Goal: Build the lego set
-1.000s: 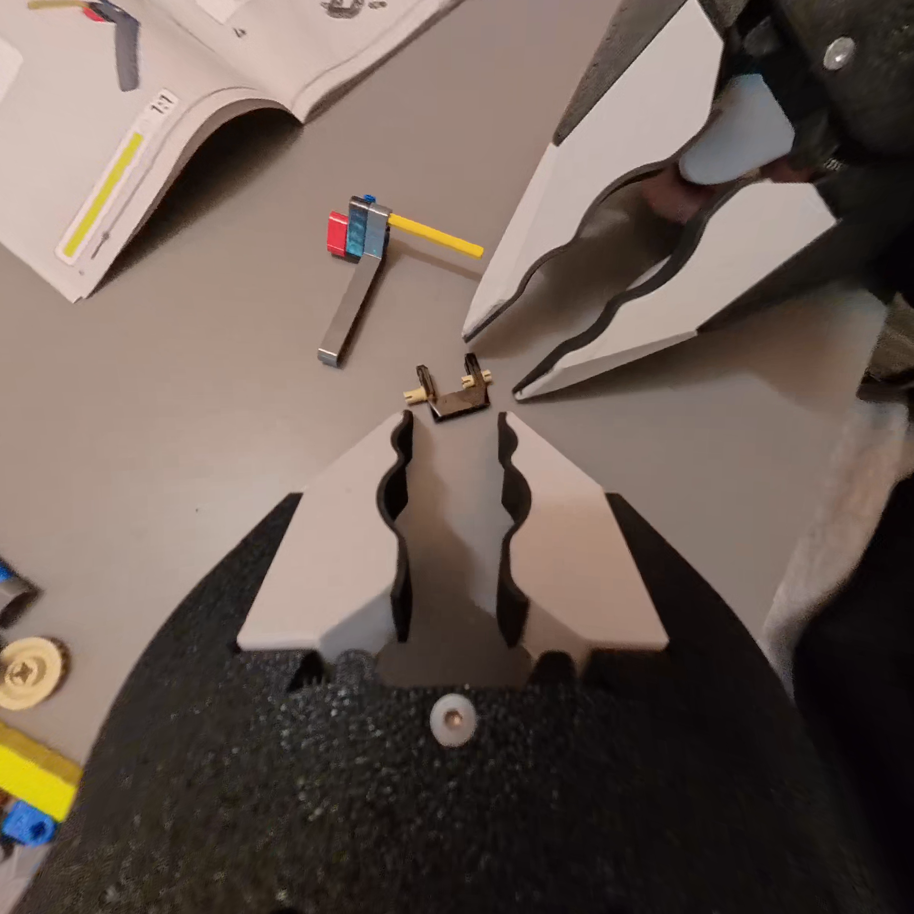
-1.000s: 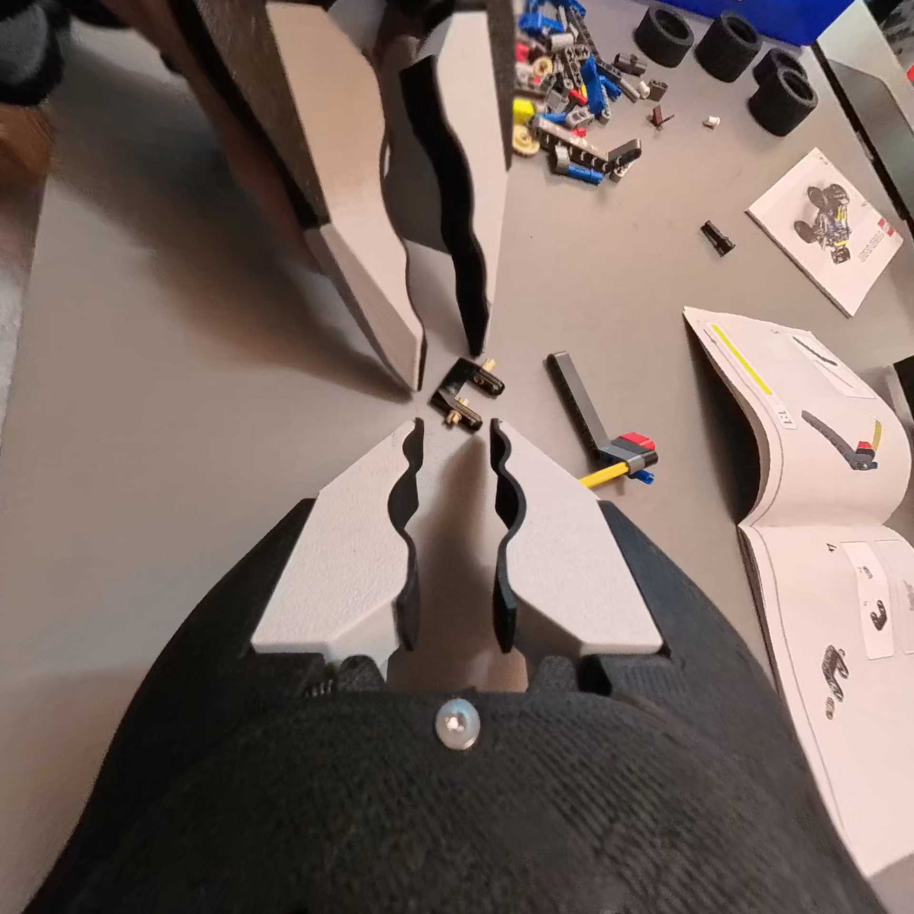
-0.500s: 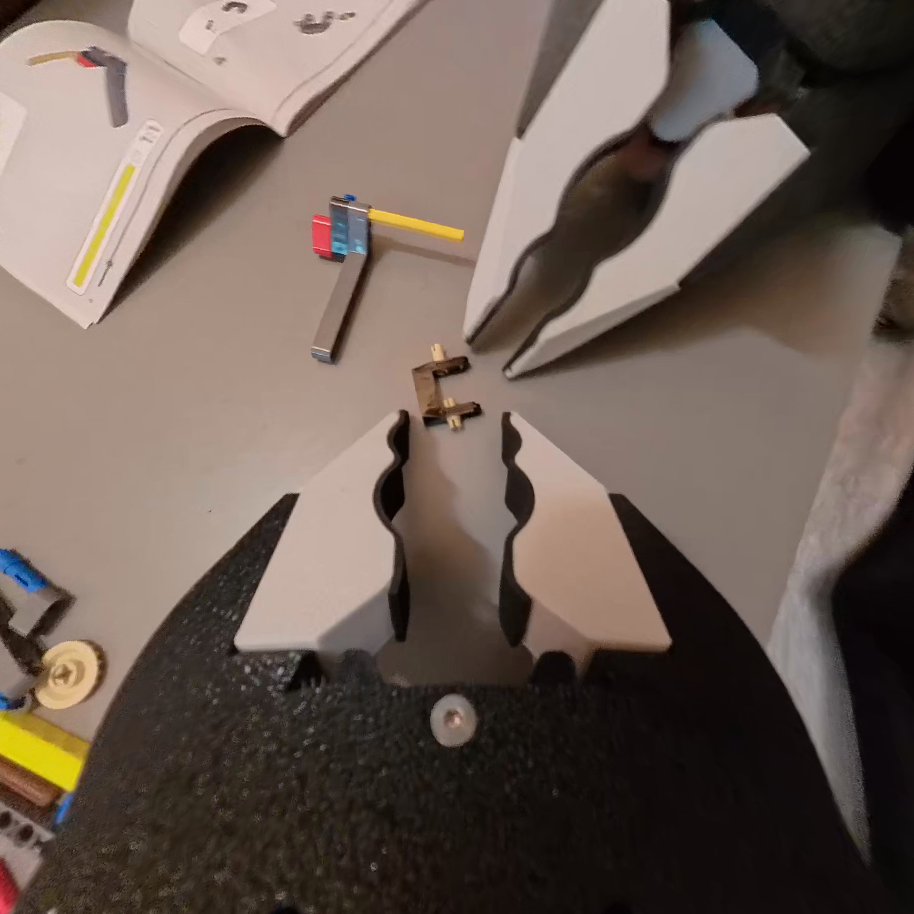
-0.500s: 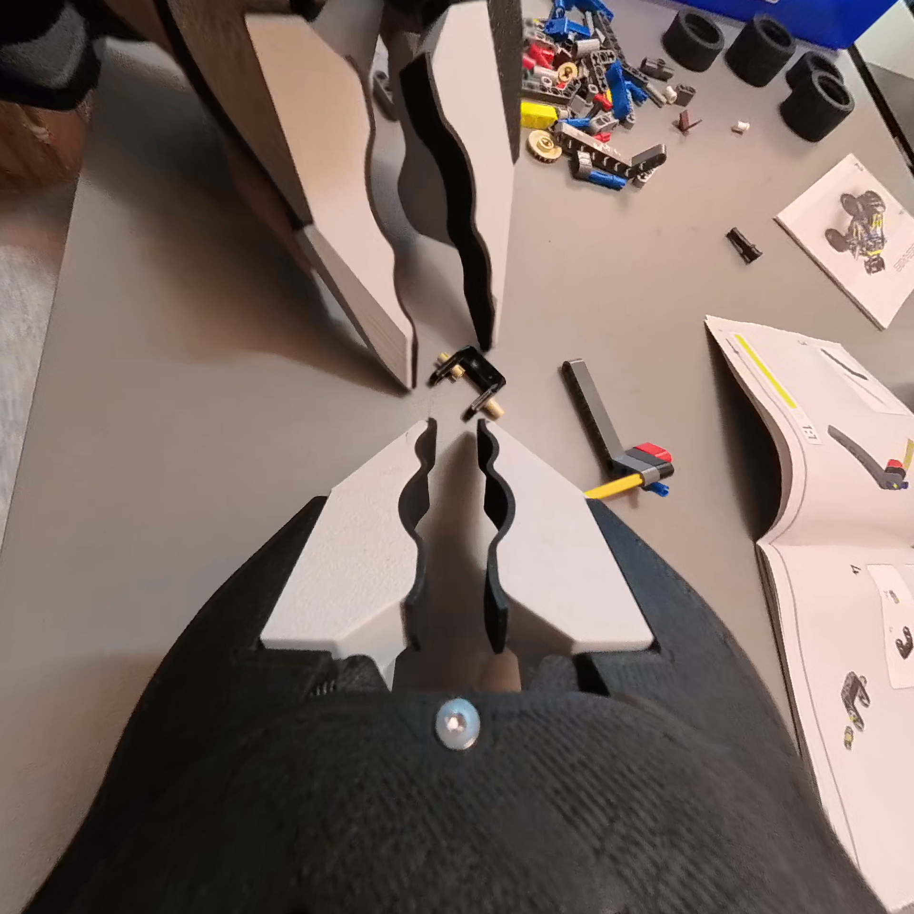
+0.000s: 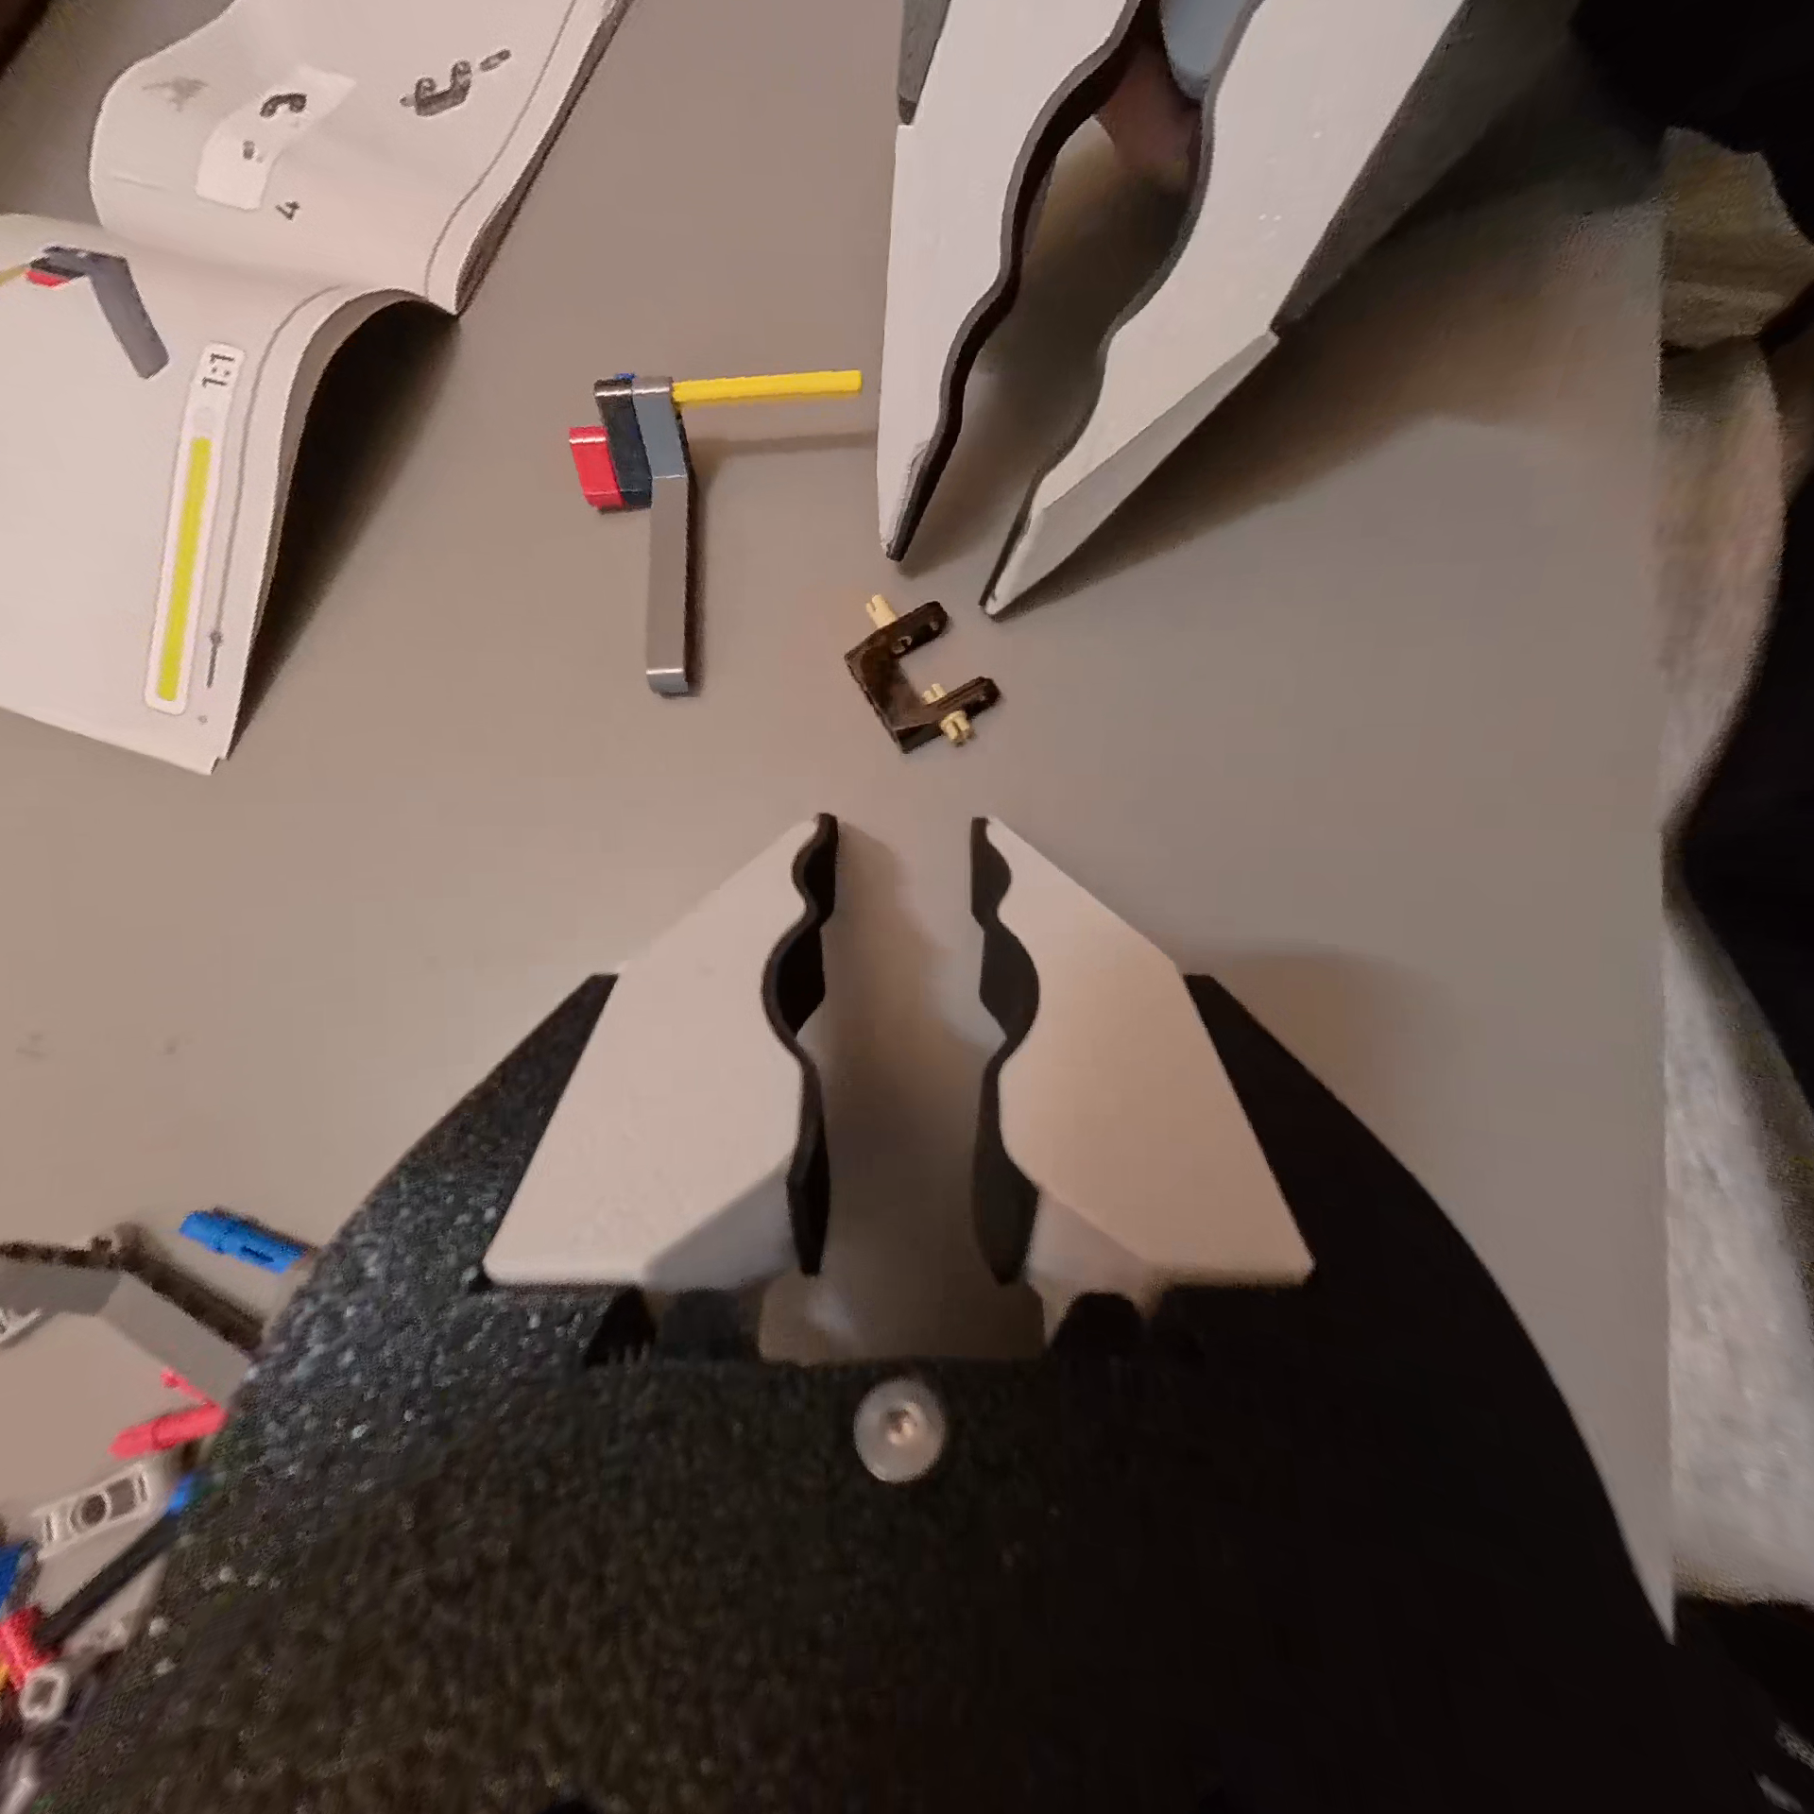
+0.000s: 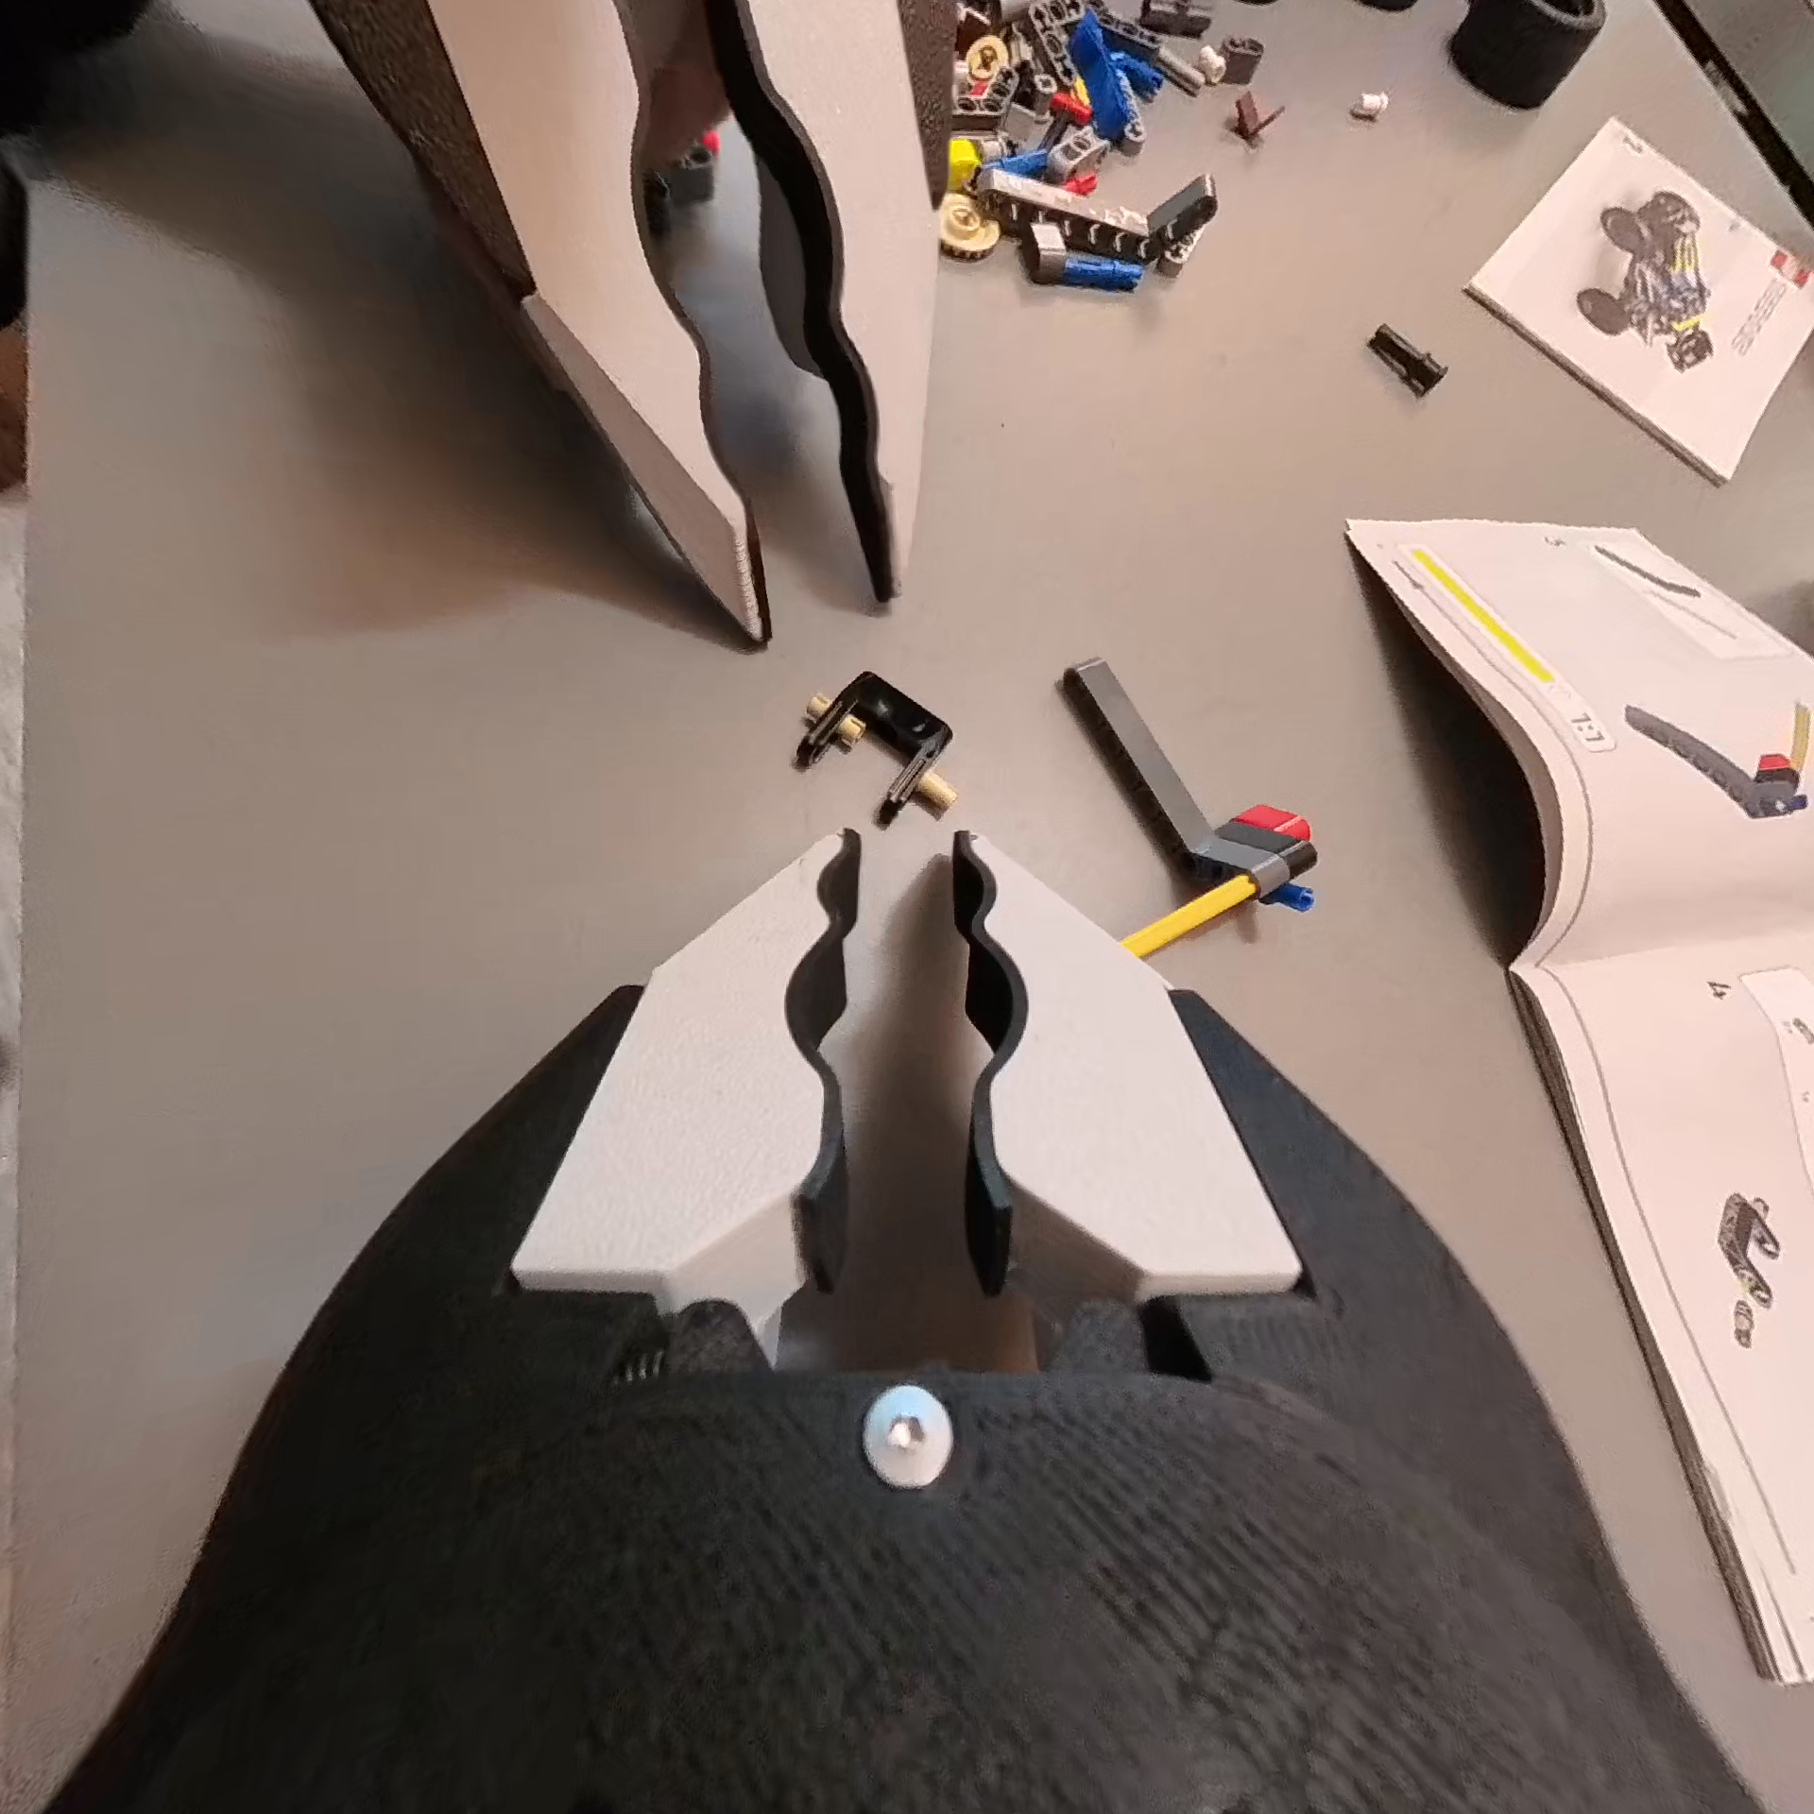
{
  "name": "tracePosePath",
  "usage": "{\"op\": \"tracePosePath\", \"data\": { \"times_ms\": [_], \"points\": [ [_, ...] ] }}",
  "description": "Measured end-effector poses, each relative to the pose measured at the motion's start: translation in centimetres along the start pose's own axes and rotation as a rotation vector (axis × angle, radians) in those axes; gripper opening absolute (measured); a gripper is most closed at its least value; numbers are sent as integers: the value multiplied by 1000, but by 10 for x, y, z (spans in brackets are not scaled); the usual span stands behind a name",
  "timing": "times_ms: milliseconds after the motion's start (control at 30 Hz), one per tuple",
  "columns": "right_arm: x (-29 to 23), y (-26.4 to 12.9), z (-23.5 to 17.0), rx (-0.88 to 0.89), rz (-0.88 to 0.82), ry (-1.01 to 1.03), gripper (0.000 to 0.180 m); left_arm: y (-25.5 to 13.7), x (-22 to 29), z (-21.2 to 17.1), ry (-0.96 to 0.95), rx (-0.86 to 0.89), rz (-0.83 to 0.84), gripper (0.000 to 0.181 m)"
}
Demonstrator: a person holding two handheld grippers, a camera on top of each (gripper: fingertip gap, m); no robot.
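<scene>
A small black U-shaped bracket with two tan pins (image 5: 918,674) lies loose on the grey table between the two grippers; it also shows in the right wrist view (image 6: 877,741). My left gripper (image 5: 903,832) is open and empty, a short way in front of the bracket. My right gripper (image 6: 905,846) is open and empty, its tips just short of the bracket. A grey beam with red and black pieces and a yellow axle (image 5: 656,491) lies to the left; it also shows in the right wrist view (image 6: 1198,805).
An open instruction booklet (image 5: 177,412) lies at the left, also seen in the right wrist view (image 6: 1669,883). A smaller booklet (image 6: 1659,294) and a pile of loose pieces (image 6: 1070,167) lie farther back, with black tyres (image 6: 1517,39) beyond. The table edge (image 5: 1669,883) runs on the right. Spacing between my two grippers at the tips: around 6 cm.
The bracket has turned on the table and lies farther from the left gripper. The left gripper has drawn back from it. Both grippers stay open.
</scene>
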State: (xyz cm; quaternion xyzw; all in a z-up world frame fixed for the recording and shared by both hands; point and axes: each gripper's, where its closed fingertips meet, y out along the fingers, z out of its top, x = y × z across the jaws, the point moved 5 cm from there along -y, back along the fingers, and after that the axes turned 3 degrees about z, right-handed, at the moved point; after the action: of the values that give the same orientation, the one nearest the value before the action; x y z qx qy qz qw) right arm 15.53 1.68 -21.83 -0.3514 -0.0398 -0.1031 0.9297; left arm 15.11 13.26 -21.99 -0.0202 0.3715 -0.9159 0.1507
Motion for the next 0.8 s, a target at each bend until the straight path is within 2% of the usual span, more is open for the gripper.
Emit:
{"op": "tracePosePath", "data": {
  "times_ms": [33,400,800],
  "points": [
    [0,0,0,0,-2,5,18,0,-1,0,13,-3,-19,25],
    [6,7,5,-2,-27,0,18,15,-9,13,96,3,-100,8],
    [-4,-7,-3,6,15,-24,21,13,-4,12,94,26,-155,17]
  ]
}}
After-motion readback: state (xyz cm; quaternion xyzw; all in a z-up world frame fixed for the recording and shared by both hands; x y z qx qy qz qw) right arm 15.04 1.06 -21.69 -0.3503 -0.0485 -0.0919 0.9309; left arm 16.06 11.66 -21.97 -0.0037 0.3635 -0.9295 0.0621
